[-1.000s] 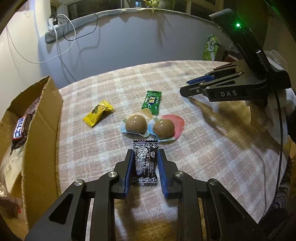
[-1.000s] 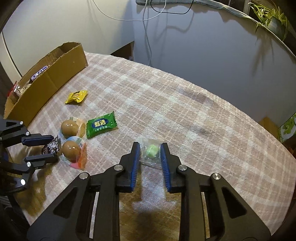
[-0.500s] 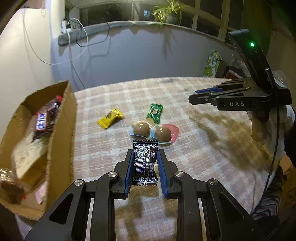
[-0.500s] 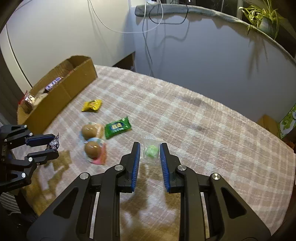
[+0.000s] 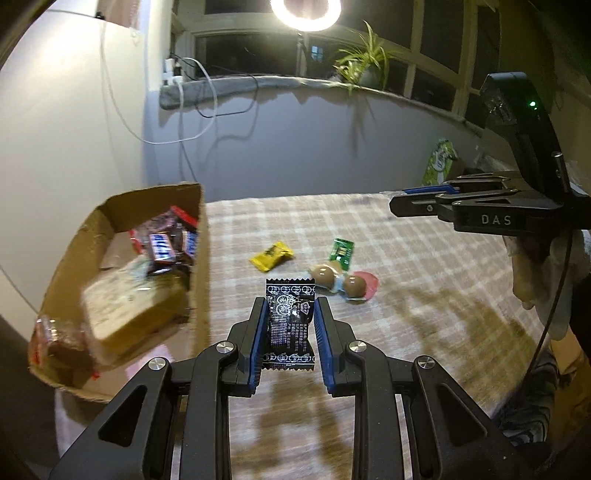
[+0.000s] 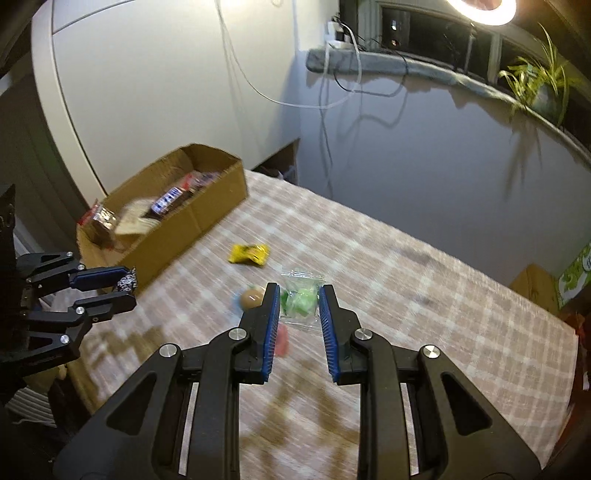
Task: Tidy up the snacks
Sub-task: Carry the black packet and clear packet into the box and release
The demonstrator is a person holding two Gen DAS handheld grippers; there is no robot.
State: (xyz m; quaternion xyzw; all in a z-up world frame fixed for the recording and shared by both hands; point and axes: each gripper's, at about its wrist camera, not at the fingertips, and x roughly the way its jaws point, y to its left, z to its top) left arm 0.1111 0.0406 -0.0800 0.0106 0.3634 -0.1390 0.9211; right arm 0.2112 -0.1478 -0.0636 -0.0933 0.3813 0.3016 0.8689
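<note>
Both grippers lifted — left gripper (image 5: 290, 326) clamps black packet (image 5: 290, 325).

— Where am I working?
— In a home, I'd say: my bench (image 5: 424, 295) wears a checked cloth, a potted spider plant (image 5: 364, 61) sits on the window ledge, chargers (image 5: 173, 75) trail white cables, a ring light (image 5: 304, 13) glows overhead.
</note>
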